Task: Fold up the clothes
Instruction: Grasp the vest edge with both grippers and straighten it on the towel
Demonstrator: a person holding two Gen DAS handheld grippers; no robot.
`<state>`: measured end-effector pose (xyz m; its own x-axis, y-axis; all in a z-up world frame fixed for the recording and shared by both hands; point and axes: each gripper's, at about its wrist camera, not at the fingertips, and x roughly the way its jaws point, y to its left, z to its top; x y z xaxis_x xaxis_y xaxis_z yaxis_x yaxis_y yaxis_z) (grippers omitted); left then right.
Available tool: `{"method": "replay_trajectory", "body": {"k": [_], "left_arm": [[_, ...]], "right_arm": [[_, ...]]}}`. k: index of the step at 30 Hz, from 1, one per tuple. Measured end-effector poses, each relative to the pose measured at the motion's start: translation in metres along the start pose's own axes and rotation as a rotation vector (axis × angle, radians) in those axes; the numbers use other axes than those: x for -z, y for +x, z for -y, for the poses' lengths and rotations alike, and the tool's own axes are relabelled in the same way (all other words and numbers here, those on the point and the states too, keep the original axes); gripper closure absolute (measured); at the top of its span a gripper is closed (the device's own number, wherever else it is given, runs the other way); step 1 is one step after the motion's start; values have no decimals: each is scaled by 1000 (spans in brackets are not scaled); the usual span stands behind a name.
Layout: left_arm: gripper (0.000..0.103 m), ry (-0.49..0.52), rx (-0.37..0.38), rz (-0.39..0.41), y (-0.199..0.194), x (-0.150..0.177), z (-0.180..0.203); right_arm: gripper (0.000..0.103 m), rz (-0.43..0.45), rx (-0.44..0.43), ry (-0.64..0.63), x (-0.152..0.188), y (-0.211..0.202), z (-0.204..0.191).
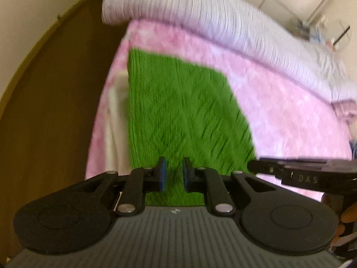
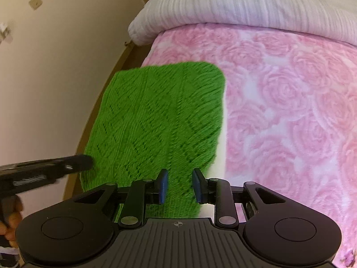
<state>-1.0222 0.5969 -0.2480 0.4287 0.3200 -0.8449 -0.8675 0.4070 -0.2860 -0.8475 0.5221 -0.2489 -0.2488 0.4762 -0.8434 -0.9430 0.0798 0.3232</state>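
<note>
Lying flat on the pink rose-patterned blanket (image 2: 290, 102), near the bed's left edge and well short of the grey ribbed pillow (image 2: 245, 2) at the head, the green knitted garment (image 2: 160, 116) looks already folded into a roughly rectangular pad with a rounded far corner. Both tools hover above its near edge, angled downward: the left gripper (image 1: 174, 174) has its blue pads standing a narrow gap apart with nothing pinched between them, and the right gripper (image 2: 179, 186) has its pads somewhat wider apart, likewise empty, only green knit showing behind the gap. Judging by the open, chunky stitch, the piece should be light, soft and floppy, stretching and sagging if lifted by one point, and unlikely to slip off rubbery pads, though the loose loops could snag on a fingertip. A sensible hold would be at the two near corners, one per tool, pinching through all layers at the edge so the fold carries over evenly; taking only the top layer would probably undo the stack
</note>
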Motion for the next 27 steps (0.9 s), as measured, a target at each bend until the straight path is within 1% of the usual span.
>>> {"method": "replay_trajectory", "body": {"k": [1, 3, 6, 8, 10, 12, 15, 17, 19, 20, 21, 23, 25, 27], "left_arm": [[92, 13, -14, -19, 8, 6, 1], [90, 52, -53, -16, 14, 19, 2], [90, 25, -59, -26, 16, 23, 1], [91, 41, -70, -43, 12, 17, 4], [92, 31, -68, -55, 6, 10, 7], [93, 35, -64, -43, -6, -1, 10], [92, 47, -70, -9, -10, -22, 11], [92, 52, -78, 23, -3, -35, 7], [92, 67, -118, 19, 14, -42, 1], [92, 74, -138, 16, 23, -46, -3], [92, 70, -158, -14, 33, -46, -8], [88, 36, -179, -54, 49, -40, -21], [88, -11, -165, -59, 47, -40, -27], [92, 4, -166, -51, 36, -51, -22]], "right_arm": [[75, -11, 2, -13, 3, 6, -3], [76, -69, -3, -60, 15, 24, -12], [76, -79, 64, -161, 25, 36, -25], [75, -109, 56, -143, 16, 33, -24], [75, -116, 31, -77, 4, 24, -14], [75, -73, 32, -37, -7, 11, -6], [75, 4, 53, 1, -29, 3, 6], [75, 31, 54, 24, -46, 8, 17], [75, 45, 58, 27, -61, 17, 22], [75, 38, 62, 15, -65, 24, 22], [75, 10, 71, 5, -65, 36, 23], [75, -29, 74, -4, -60, 52, 25], [75, -32, 80, -31, -58, 51, 21], [75, -50, 72, -48, -67, 42, 18]]}}
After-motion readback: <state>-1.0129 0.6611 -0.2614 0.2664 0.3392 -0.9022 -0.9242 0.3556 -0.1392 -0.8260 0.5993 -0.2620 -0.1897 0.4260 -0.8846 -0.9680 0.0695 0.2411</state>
